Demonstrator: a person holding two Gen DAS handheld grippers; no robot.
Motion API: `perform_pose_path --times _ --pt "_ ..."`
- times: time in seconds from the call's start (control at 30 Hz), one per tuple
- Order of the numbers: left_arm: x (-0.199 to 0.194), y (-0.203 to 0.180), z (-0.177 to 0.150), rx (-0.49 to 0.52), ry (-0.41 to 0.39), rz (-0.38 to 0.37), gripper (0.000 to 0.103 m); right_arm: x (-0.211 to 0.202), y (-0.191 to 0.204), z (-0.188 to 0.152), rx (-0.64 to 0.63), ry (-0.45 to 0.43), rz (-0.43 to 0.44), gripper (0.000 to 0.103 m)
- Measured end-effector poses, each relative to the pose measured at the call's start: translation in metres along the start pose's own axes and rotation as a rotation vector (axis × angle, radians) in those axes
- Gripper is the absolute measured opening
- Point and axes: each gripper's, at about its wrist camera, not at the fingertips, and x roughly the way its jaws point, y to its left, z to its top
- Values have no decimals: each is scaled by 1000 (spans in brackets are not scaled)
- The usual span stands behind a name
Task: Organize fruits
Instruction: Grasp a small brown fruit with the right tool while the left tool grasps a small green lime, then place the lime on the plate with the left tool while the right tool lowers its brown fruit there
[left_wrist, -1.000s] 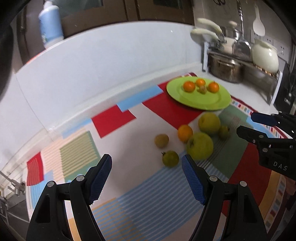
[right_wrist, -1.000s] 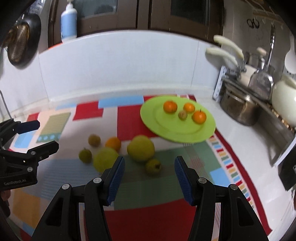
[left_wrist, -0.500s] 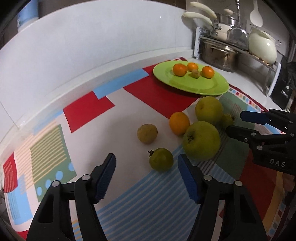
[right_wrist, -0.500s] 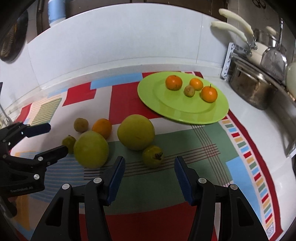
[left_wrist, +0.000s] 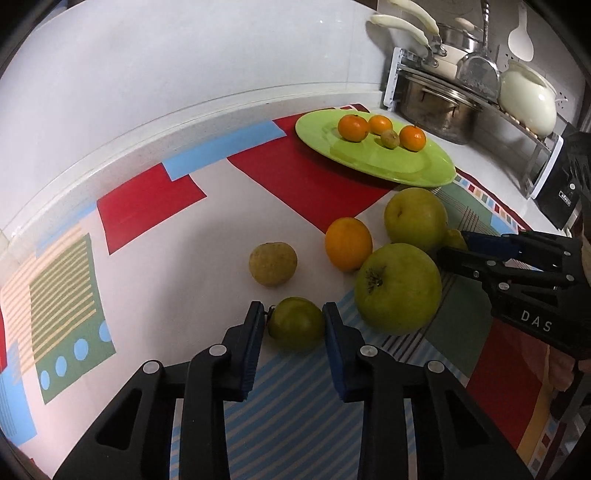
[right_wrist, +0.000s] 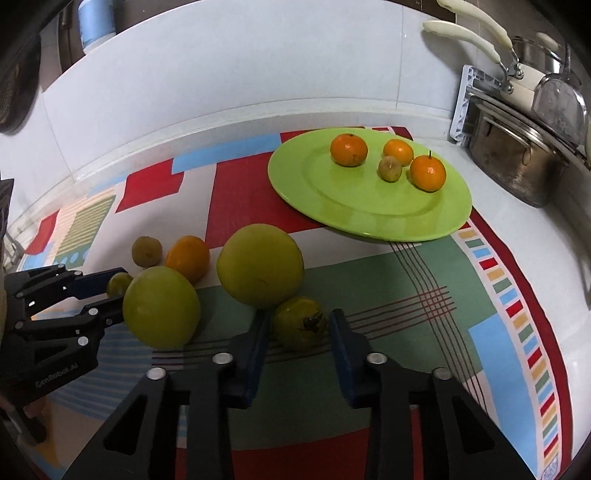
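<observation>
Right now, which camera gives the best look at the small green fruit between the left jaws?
The left wrist view: the green fruit sits centered between the left gripper pads, whole and close. The right wrist view shows only a sliver of it, mostly hidden behind a big apple.

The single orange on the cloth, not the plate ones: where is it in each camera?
Left wrist view: the round loose orange sits right of centre, beside two big green apples.
Right wrist view: it sits left of centre.
Shared landmark: the flat lime-green plate, behind it.
</observation>
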Motion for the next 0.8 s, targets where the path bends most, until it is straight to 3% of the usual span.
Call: perform_pose_path --times 0.5,0.8 --pt "-39 -12 -4 -22 -49 71 32 -32 5 -3 -40 -72 -15 31" --pt "-76 -33 10 -12 -134 76 32 -73 2 2 -49 -163 -24 31"
